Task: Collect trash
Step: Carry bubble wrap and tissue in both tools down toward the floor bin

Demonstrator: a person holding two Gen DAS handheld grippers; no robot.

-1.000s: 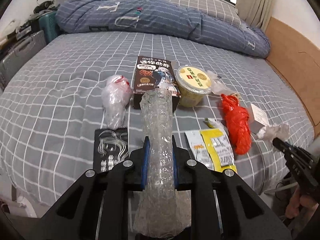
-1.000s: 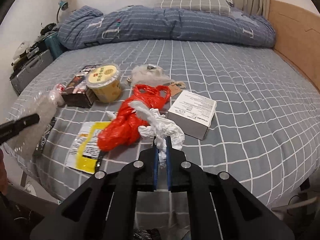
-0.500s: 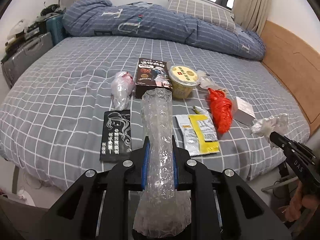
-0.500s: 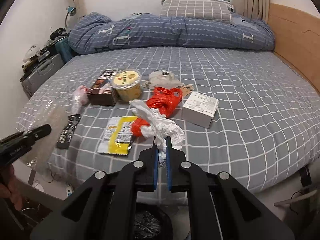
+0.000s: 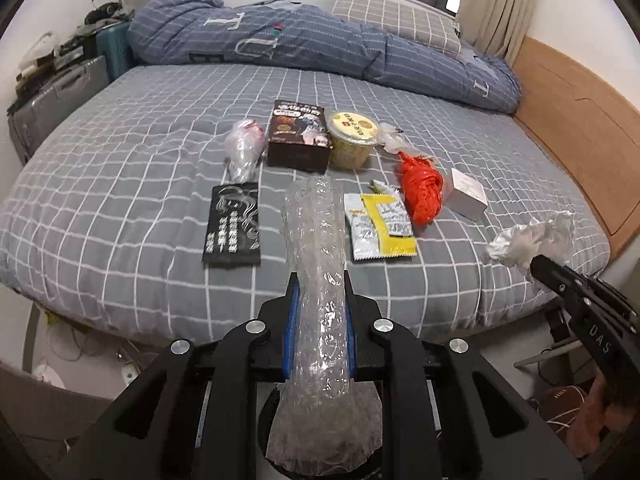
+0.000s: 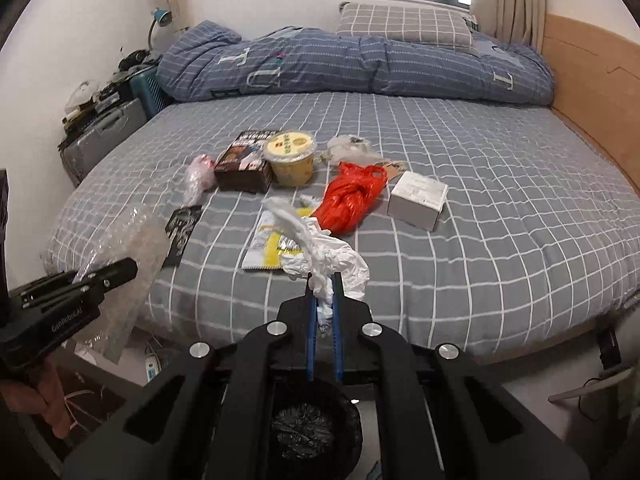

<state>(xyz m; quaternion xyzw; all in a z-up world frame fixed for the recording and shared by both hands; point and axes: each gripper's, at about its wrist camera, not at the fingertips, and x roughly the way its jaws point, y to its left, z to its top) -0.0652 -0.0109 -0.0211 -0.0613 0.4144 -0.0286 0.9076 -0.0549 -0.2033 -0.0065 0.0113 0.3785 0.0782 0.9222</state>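
Both grippers have pulled back off the grey checked bed (image 5: 120, 184) toward its near edge. Left gripper (image 5: 319, 292) jaws pinch a clear bubble-wrap roll (image 5: 318, 248); right gripper (image 6: 324, 284) jaws pinch crumpled white tissue (image 6: 320, 248) above a black-lined bin (image 6: 308, 428).

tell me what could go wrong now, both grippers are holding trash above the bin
The left gripper pinches a long bubble wrap roll near its middle; its ends may catch the bin rim and land outside. The right gripper holds the crumpled tissue by a thin edge, so it might slip early or cling to the pads.
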